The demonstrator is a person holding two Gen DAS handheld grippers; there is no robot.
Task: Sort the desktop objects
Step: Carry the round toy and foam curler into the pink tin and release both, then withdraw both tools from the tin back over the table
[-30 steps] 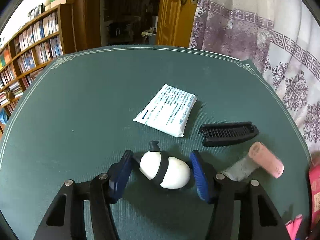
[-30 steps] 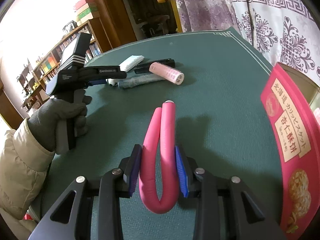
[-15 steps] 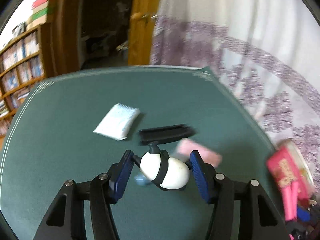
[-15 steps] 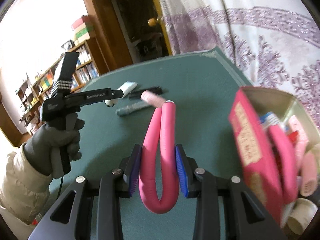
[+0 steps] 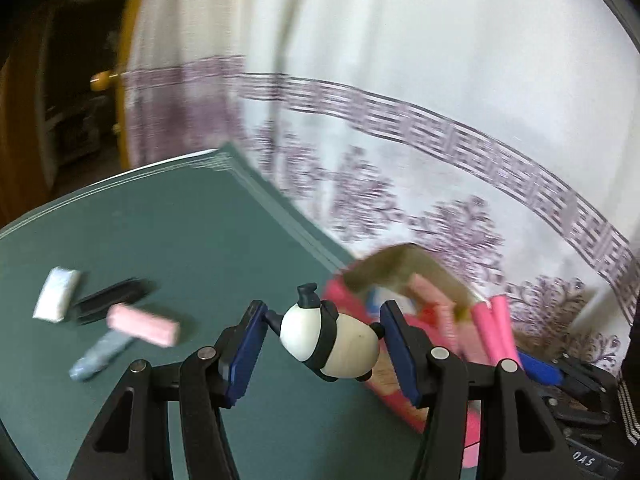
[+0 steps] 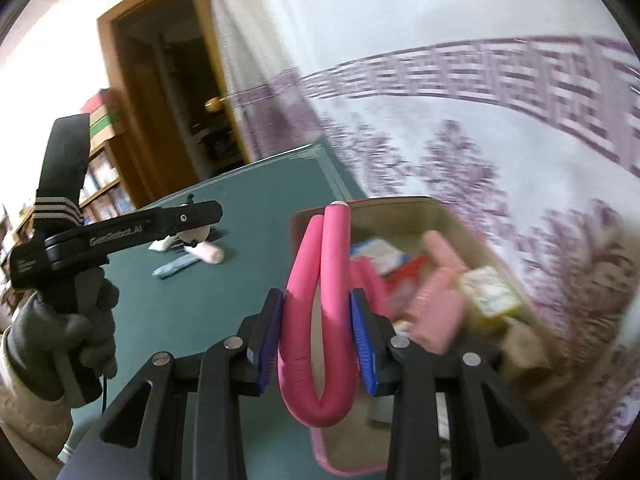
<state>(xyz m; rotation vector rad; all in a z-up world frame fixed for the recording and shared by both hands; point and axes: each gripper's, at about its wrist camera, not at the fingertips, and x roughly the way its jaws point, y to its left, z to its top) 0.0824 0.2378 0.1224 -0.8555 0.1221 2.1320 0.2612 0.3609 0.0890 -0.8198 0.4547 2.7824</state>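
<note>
My left gripper (image 5: 322, 350) is shut on a white and black panda figure (image 5: 330, 346) and holds it in the air near the green table's right edge. My right gripper (image 6: 318, 338) is shut on a bent pink foam curler (image 6: 320, 312) and holds it over an open box (image 6: 472, 236) full of pink and mixed items. The box also shows in the left wrist view (image 5: 404, 260), just past the panda. The right gripper and its pink curler show there too (image 5: 498, 328).
On the green table (image 5: 168, 232) lie a white packet (image 5: 58, 300), a black comb (image 5: 110, 300), a pink roller (image 5: 144, 324) and a grey-blue tube (image 5: 100, 356). A patterned curtain (image 5: 440, 120) hangs behind the table edge. The left gripper body (image 6: 120, 232) is at the left.
Both grippers have swung right, away from the table's middle toward the box at the table edge. The panda and the pink curler stay gripped. The loose items now lie at the left.
</note>
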